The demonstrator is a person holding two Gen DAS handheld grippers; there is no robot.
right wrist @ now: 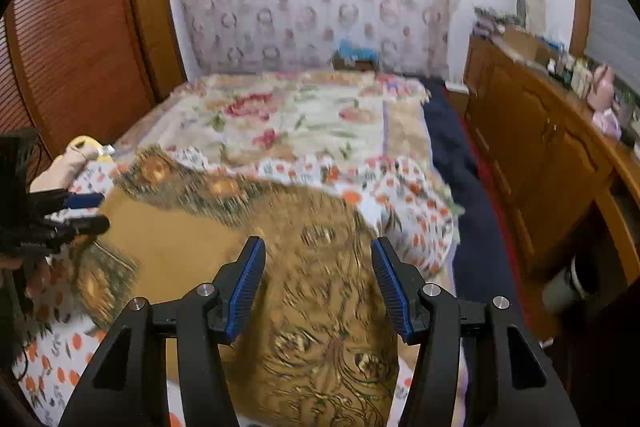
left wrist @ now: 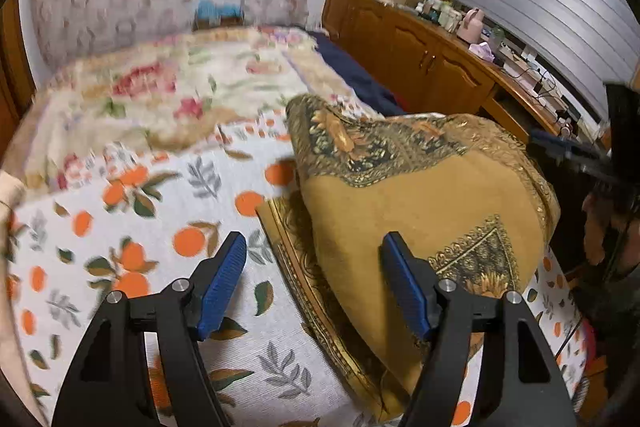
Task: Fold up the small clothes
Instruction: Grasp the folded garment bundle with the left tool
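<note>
Left hand-held gripper [left wrist: 314,251]: jaws spread wide, blue ribbed pads [left wrist: 224,283] facing inward, nothing between them, aimed forward and down | Right hand-held gripper [right wrist: 318,259]: jaws spread wide, blue pads [right wrist: 246,287] bare, nothing clamped, aimed forward | Left unit also visible at far left of right wrist view [right wrist: 86,213], fingers pointing right

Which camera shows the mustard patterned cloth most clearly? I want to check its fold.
The left wrist view: the mustard cloth is sharp there, humped over, its gold border on the orange-print sheet. The right wrist view shows it motion-blurred.
</note>
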